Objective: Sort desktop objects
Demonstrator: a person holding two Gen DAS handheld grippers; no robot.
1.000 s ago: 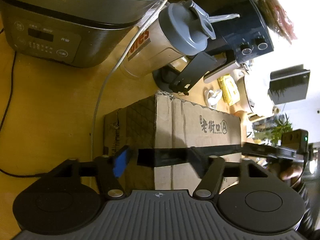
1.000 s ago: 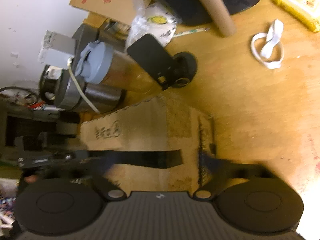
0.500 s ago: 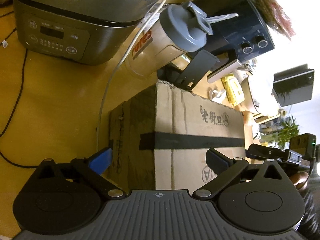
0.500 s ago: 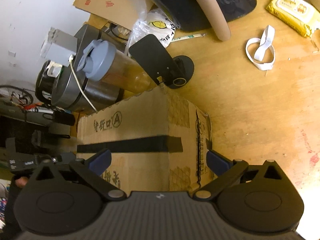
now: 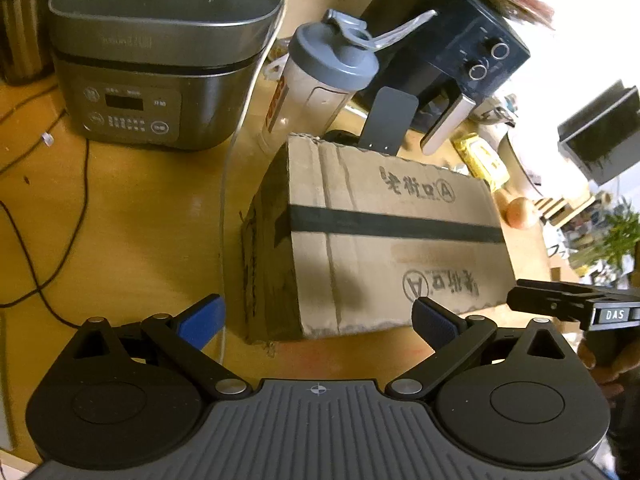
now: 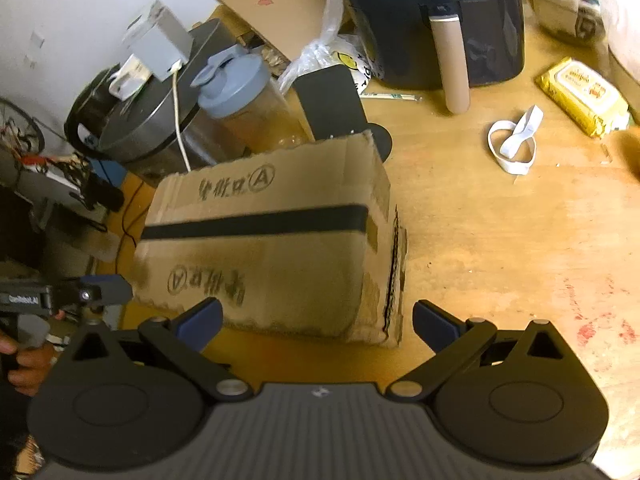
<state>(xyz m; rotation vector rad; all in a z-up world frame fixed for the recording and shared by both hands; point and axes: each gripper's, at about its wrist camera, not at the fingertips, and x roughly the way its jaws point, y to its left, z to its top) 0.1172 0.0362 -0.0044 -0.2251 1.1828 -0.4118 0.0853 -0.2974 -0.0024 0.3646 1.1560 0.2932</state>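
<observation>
A taped cardboard box (image 5: 380, 240) with black printed characters rests on the wooden table (image 6: 500, 260). In the left wrist view it lies just ahead of my left gripper (image 5: 318, 318), whose blue pads (image 5: 202, 318) stand wide apart and touch nothing. From the right wrist view the same box (image 6: 272, 248) sits ahead of my right gripper (image 6: 317, 320), which is also wide open and clear of it. Each view catches the other hand-held gripper at the box's far end: the right gripper (image 5: 560, 306) and the left gripper (image 6: 80, 294).
Behind the box stand a rice cooker (image 5: 152, 80), a grey-lidded shaker bottle (image 5: 320, 80), a dark phone stand (image 5: 388, 120) and a black air fryer (image 6: 440, 20). A white cable (image 5: 226, 200) runs beside the box. A white band (image 6: 514, 148) and yellow wipes pack (image 6: 584, 96) lie to the right.
Both grippers' jaws have spread from narrow to wide and pulled back and up from the box. The box now sits farther ahead on the table, fully in view.
</observation>
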